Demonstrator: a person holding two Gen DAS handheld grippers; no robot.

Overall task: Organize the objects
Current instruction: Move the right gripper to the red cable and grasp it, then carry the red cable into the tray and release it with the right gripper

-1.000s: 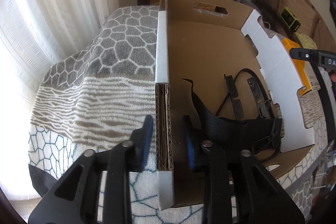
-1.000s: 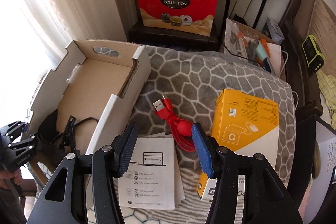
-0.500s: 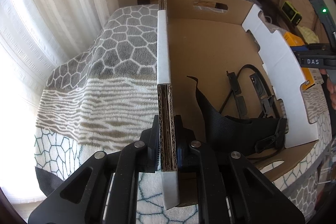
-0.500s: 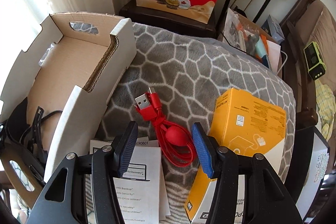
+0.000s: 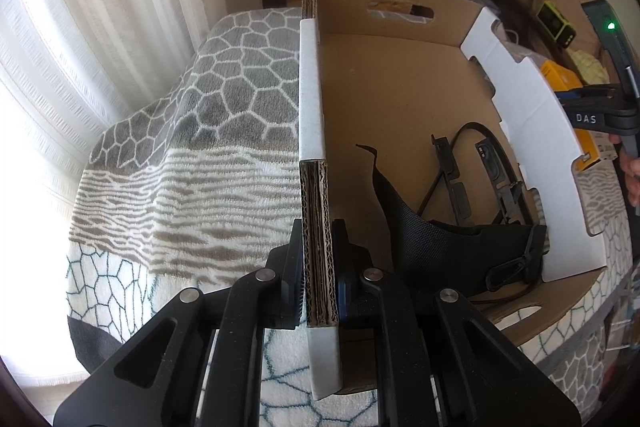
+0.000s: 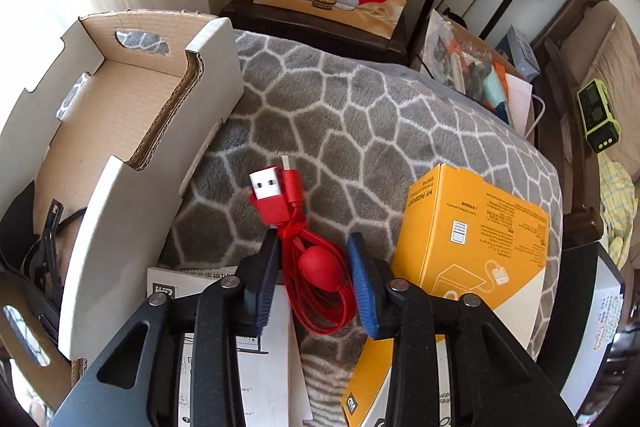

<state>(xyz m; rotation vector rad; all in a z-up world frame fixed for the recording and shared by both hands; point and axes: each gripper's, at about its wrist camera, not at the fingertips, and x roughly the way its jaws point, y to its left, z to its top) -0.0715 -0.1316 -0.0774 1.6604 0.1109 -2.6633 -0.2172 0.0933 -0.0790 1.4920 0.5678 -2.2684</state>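
The left tool [image 5: 320, 279] is closed on the side wall of the open brown cardboard box with white outer faces [image 5: 310, 99]; its two pads press on the thick corrugated edge from both sides, so the box is held in place on the grey and white patterned fleece blanket [image 5: 192, 155]. Inside the box, at the near end, lies a black woven strap with plastic buckles [image 5: 448, 243].

The right tool [image 6: 314, 279] points down over the coiled red USB cable with a round red clasp [image 6: 316, 267], which lies on the blanket just right of the box. Its jaws are closing, and the coil is between them, but the pads do not yet clearly press on it. A white printed paper leaflet [image 6: 256, 347] lies under the left pad, and a yellow cardboard product box [image 6: 476, 227] is just beside the right pad.

Several things could go wrong from here. The cable is soft and loose, so the pads may catch only some loops and the plug end may hang down and hit the box wall when it is lifted. The left pad may also pinch the leaflet together with the cable. The blanket is soft, so pushing deeper could fold it into the grip.
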